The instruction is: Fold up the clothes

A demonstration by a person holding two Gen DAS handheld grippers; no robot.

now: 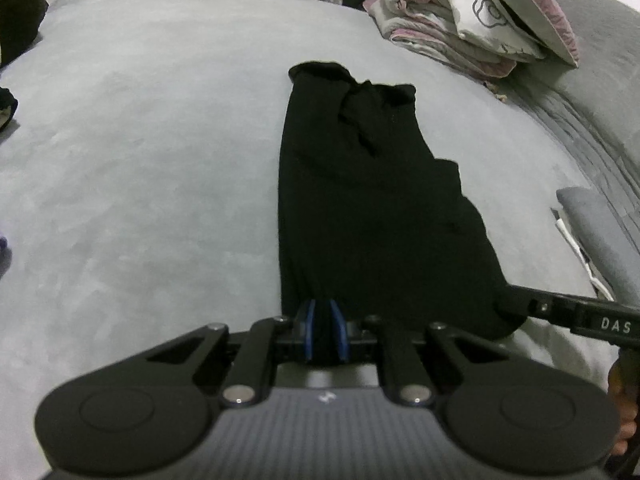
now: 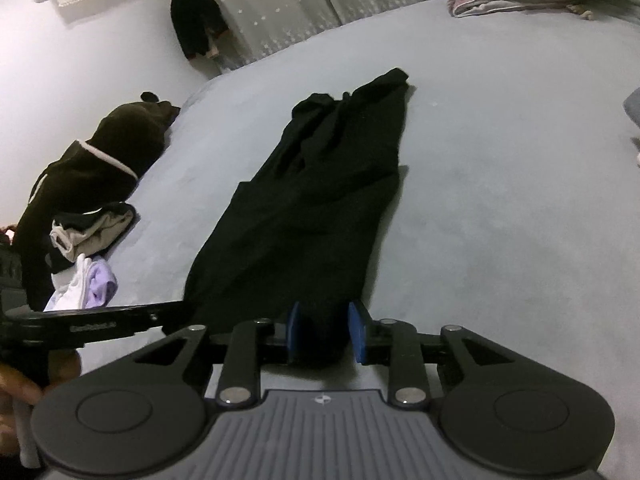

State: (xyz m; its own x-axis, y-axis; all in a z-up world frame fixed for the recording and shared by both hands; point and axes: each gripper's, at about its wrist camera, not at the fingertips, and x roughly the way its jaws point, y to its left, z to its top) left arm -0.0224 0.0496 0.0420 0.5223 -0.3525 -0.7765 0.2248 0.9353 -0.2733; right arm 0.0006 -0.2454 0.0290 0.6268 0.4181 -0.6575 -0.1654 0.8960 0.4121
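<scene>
Grey bedding spreads bare at nine o'clock. Toward the centre, a long black garment lies flat, its near hem pinched by the left gripper and right gripper. Folded quilts crowd one o'clock. Clothes pile is partly cut off.

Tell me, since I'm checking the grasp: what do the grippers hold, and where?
Both the left gripper and right gripper pinch the black garment at its near edge.

matt black cloth garment
</scene>
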